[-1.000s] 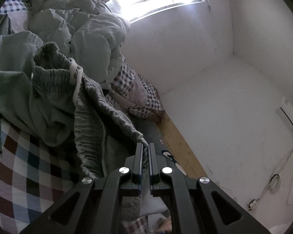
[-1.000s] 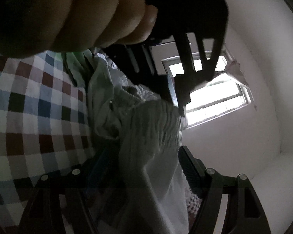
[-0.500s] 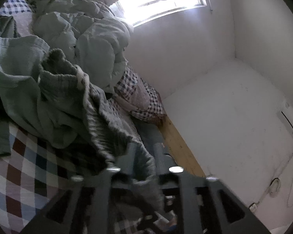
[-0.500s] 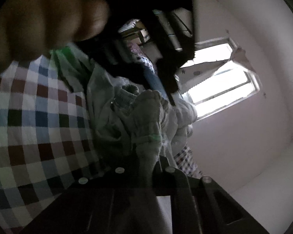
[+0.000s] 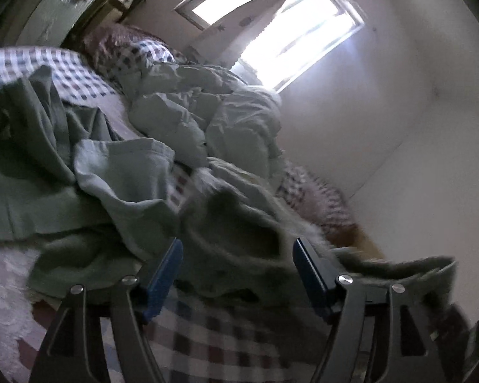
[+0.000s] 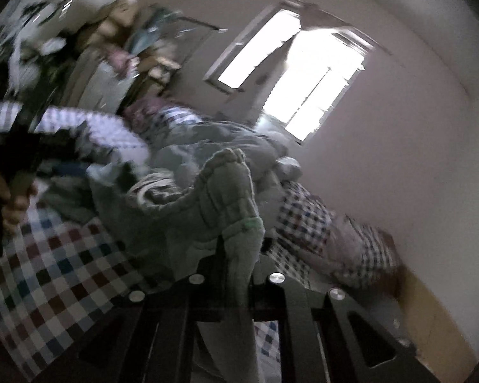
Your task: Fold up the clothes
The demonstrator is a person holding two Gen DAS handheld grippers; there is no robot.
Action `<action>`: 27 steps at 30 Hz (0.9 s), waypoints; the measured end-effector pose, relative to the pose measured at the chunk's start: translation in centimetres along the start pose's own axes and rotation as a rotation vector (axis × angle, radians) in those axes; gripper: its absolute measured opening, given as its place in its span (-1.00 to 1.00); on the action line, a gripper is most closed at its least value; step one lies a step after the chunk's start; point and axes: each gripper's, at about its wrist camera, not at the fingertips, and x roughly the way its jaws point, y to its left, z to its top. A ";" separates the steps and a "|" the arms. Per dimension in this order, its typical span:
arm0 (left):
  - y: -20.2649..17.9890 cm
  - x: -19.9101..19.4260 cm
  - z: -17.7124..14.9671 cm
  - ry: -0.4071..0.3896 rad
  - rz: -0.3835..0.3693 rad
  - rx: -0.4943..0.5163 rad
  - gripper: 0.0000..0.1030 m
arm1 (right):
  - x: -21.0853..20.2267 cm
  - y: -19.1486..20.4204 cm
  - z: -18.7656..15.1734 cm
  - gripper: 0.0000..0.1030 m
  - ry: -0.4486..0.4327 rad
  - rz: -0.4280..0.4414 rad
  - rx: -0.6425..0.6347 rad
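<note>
Grey-green trousers (image 6: 236, 198) lie crumpled mid-frame on the checked bed (image 6: 57, 274), waistband clenched in the right tool (image 6: 239, 255); the left tool (image 5: 238, 268) gapes, released (nothing between). Next, probably regrip and spread flat.

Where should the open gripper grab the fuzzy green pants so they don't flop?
Probably the raised fold of the green pants lying between the open left gripper fingers, coming straight ahead. It is bunched and raised, easy to pinch, while the right gripper holds the gathered waistband.
</note>
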 end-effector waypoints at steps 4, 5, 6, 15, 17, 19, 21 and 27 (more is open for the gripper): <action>-2.2 0.4 -1.1 0.012 0.029 0.128 0.47 | -1.5 -5.5 -1.4 -0.84 0.019 -0.040 0.136; -2.8 0.6 -1.5 0.018 0.024 0.164 0.47 | -1.9 -6.9 -1.9 -0.84 0.023 -0.049 0.171; -3.6 0.9 -2.1 0.028 0.009 0.204 0.47 | -2.3 -8.3 -2.3 -0.84 0.028 -0.058 0.206; -9.2 3.4 -6.9 0.196 -0.050 0.468 0.47 | -4.1 -15.6 -5.9 -0.84 0.067 -0.099 0.394; -10.3 3.7 -8.1 0.223 -0.051 0.518 0.47 | -4.0 -15.7 -6.6 -0.84 0.075 -0.097 0.399; -11.4 3.7 -9.2 0.239 -0.061 0.562 0.47 | -4.0 -15.8 -7.2 -0.84 0.082 -0.095 0.405; -12.5 3.6 -10.2 0.252 -0.074 0.607 0.47 | -3.9 -15.9 -7.9 -0.84 0.089 -0.094 0.410; -15.3 1.9 -13.4 0.230 -0.093 0.739 0.47 | -4.0 -16.0 -9.2 -0.84 0.101 -0.090 0.411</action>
